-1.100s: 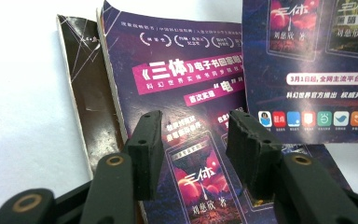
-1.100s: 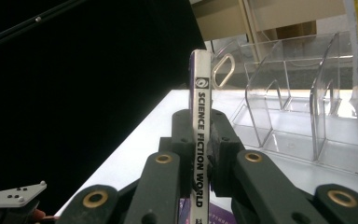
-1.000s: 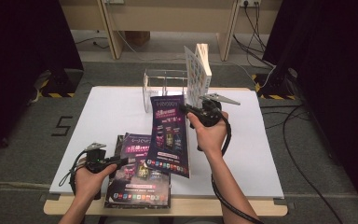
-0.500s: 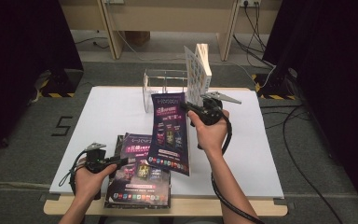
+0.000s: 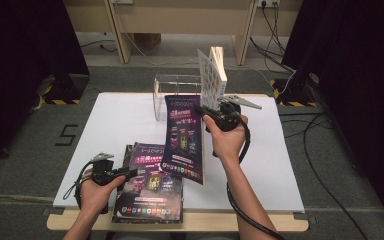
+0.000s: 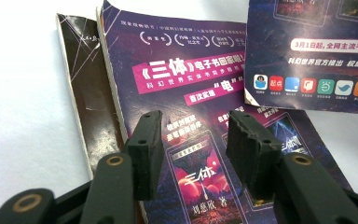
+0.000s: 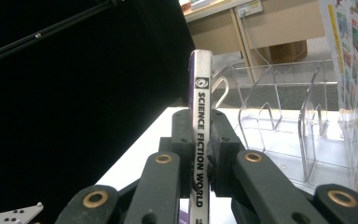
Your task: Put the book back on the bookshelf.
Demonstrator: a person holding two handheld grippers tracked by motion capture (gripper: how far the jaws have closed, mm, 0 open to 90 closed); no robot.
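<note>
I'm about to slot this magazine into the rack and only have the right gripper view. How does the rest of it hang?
Observer: In the high view the held magazine hangs cover-out from the right claw, and its lower end overlaps the near stack.
Operator: Is the left claw in the way?
Observer: No. The left claw is open over the stack's top magazine, with nothing between its pads.
Operator: Is the clear rack free?
Observer: Partly. A white book stands at the right end of the clear rack; the slots to its left look empty.
</note>
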